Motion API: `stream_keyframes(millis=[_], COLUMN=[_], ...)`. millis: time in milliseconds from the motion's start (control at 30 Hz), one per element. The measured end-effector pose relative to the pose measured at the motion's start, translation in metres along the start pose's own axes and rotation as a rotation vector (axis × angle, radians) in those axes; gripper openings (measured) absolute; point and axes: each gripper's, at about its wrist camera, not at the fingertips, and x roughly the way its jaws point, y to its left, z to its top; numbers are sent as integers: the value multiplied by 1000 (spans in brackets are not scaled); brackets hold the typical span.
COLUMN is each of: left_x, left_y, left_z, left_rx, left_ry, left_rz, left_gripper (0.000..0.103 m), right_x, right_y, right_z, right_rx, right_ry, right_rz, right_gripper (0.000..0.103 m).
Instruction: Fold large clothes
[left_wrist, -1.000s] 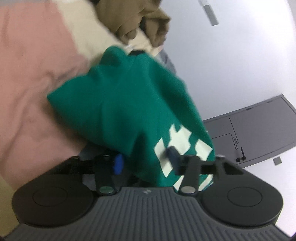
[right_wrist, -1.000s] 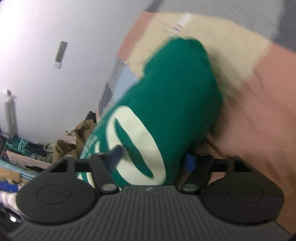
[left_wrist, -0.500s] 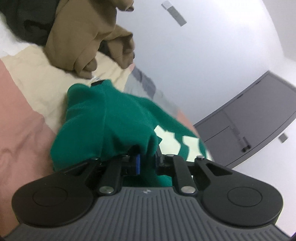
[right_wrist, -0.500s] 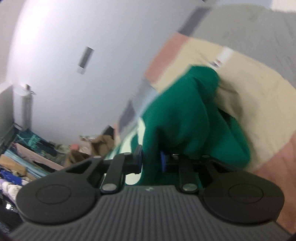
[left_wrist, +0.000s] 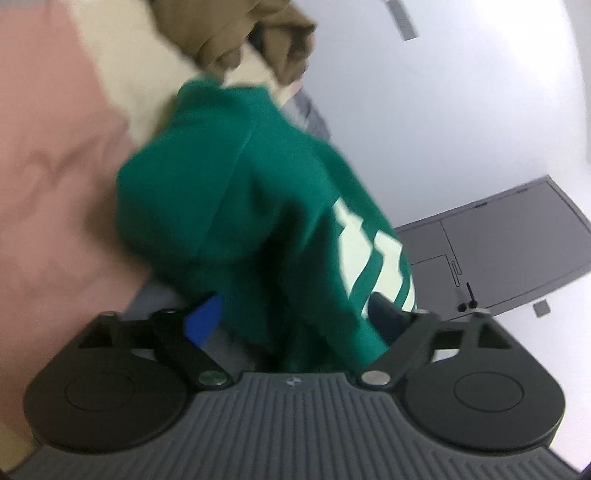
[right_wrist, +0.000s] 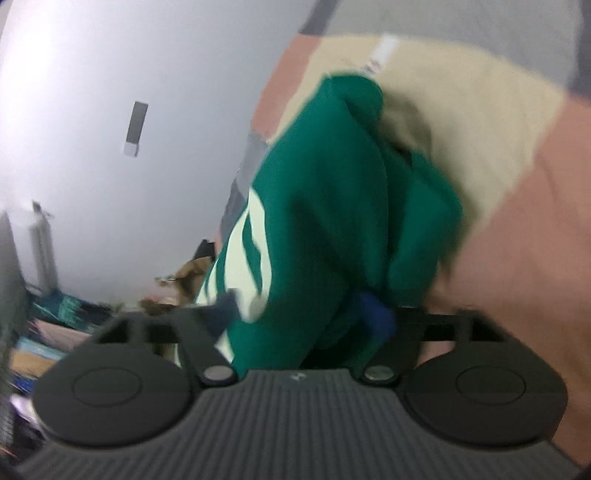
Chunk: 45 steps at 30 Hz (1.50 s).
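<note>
A green sweatshirt (left_wrist: 240, 192) with cream lettering lies bunched on a bed cover of pink and cream patches (left_wrist: 48, 166). My left gripper (left_wrist: 291, 317) is at its near edge. The jaws are opening and stand wide, with green cloth loose between them and off the pads. In the right wrist view the same sweatshirt (right_wrist: 325, 192) fills the middle. My right gripper (right_wrist: 299, 315) is also opening wide, with a fold of cloth hanging between its blue-padded fingers (right_wrist: 375, 319) and not pinched. Both views are blurred.
A brown garment (left_wrist: 236, 33) lies crumpled on the cover beyond the sweatshirt. A grey door (left_wrist: 509, 251) and a pale wall stand to the right. In the right wrist view, piled clothes (right_wrist: 55, 321) lie low at the left and the pink cover (right_wrist: 517, 258) is at the right.
Half a second ago both grippers were pinched shut on the green cloth. Now both have spread wide and the cloth sits loose between the fingers. Both views have tilted.
</note>
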Motion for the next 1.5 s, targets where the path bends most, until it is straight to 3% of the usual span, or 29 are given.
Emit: stream_keyframes(millis=[200,467,533,767,867,933,1200,1333,1500], left_x=[20,25,29,40,39,39,41,44,44], left_y=[24,44,42,42,34,35,28,30,25], left_z=[-1,4,5,12,8,0,0,7,12], left_rx=[-154,-279,-278,-392,-348,-385,-409,-453,-400], left_ry=[22,-42,-47,-91,-68,-65,-130,-154,-195], left_rz=[-49,-141,-148,-183,-103,-49,5,-12,-21], left_gripper=[100,102,103,103,103,103,103,103,98], right_x=[23,54,60,62,63,65,63,61,59], right_y=[-14,-17,-14,-9,-8,-6,-10,-13,-20], right_z=[-19,-7,-9,-15,-15,-13,-14,-15,-12], right_rx=[81,72,46,-7,-5,-8,-11,-9,23], right_ry=[55,-24,-46,-61,-61,-66,-69,-74,-88], right_rz=[-46,-5,-14,-50,-50,-54,-53,-46,5], right_gripper=[91,95,102,98,98,98,98,98,102])
